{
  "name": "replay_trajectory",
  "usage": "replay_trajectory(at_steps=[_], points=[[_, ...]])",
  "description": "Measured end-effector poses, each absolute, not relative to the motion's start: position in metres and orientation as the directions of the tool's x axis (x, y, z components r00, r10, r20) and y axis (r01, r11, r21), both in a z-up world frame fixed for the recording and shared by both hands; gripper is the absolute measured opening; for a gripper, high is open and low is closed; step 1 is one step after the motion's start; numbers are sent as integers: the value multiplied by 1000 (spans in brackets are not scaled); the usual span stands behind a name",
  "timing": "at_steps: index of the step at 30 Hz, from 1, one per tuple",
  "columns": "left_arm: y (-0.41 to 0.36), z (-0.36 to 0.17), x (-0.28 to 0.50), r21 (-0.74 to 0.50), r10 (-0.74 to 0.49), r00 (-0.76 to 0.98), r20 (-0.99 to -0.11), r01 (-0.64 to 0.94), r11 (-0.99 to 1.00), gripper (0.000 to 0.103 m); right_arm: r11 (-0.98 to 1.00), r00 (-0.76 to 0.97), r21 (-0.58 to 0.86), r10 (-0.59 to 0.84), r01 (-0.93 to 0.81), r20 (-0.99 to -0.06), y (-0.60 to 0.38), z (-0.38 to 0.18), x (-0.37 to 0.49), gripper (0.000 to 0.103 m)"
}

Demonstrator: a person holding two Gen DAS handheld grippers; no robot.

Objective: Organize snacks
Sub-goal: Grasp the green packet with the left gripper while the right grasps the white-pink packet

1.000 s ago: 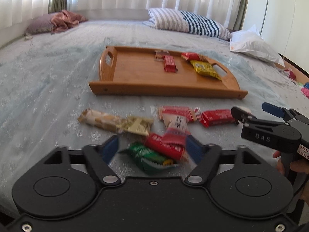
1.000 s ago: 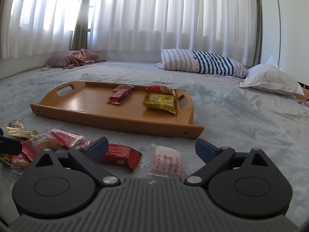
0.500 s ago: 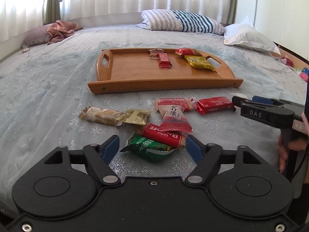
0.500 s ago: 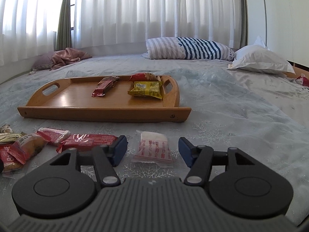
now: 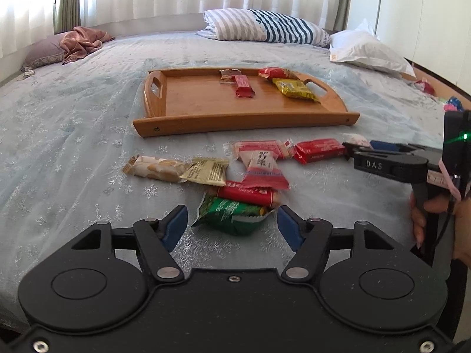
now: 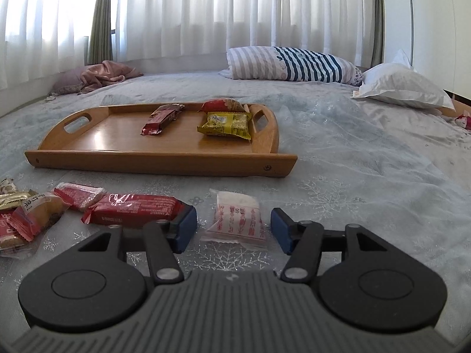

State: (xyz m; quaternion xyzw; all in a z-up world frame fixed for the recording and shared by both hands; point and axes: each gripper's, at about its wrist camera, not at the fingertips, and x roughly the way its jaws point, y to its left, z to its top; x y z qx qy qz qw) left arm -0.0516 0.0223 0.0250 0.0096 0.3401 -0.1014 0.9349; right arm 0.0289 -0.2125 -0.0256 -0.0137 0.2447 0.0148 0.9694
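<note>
A wooden tray [image 5: 206, 117] [image 6: 159, 157] lies on the bed with a few snacks in it: a red bar [image 5: 243, 86], a yellow pack [image 5: 294, 88], a red pack [image 5: 275, 73]. Several loose snacks lie in front of it. My left gripper [image 5: 232, 225] is open, its fingers either side of a green pack [image 5: 229, 213]. My right gripper [image 6: 234, 226] is open, low over the bed, its fingers either side of a white pack with red print [image 6: 237, 219]. A long red bar [image 6: 135, 209] lies by its left finger. The right gripper also shows in the left wrist view [image 5: 357, 147].
A striped pillow [image 5: 265, 28] and a white pillow [image 5: 368, 51] lie at the head of the bed. A pink cloth on a purple pillow [image 5: 73, 44] lies at the far left. Curtains hang behind. Small items [image 5: 426, 86] lie at the right edge.
My right gripper has come down and forward so its fingers now flank the white pack, and they have narrowed from a wider opening. My left gripper has drawn slightly back behind the green pack.
</note>
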Motion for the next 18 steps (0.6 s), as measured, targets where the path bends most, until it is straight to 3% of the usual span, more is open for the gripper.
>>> replay_trajectory(at_steps=[7, 8, 11, 13, 14, 18], points=[[14, 9, -36, -31, -169, 747, -643, 194, 980, 65, 997, 870, -50, 24, -55, -492, -208, -26, 33, 67], [12, 8, -35, -22, -166, 750, -640, 198, 980, 58, 997, 870, -48, 25, -56, -493, -208, -26, 33, 67], [6, 8, -34, -3, -159, 756, -635, 203, 979, 53, 998, 869, -39, 30, -56, -494, -209, -26, 33, 66], [4, 10, -37, 4, -161, 756, -634, 212, 977, 51, 998, 867, -33, 36, -61, -497, -210, -25, 34, 57], [4, 11, -38, 0, -164, 755, -635, 213, 977, 50, 998, 866, -27, 40, -62, -499, -210, -24, 33, 46], [10, 18, -44, -18, -162, 754, -637, 195, 981, 50, 998, 862, -24, 45, -66, -505, -208, -19, 33, 46]])
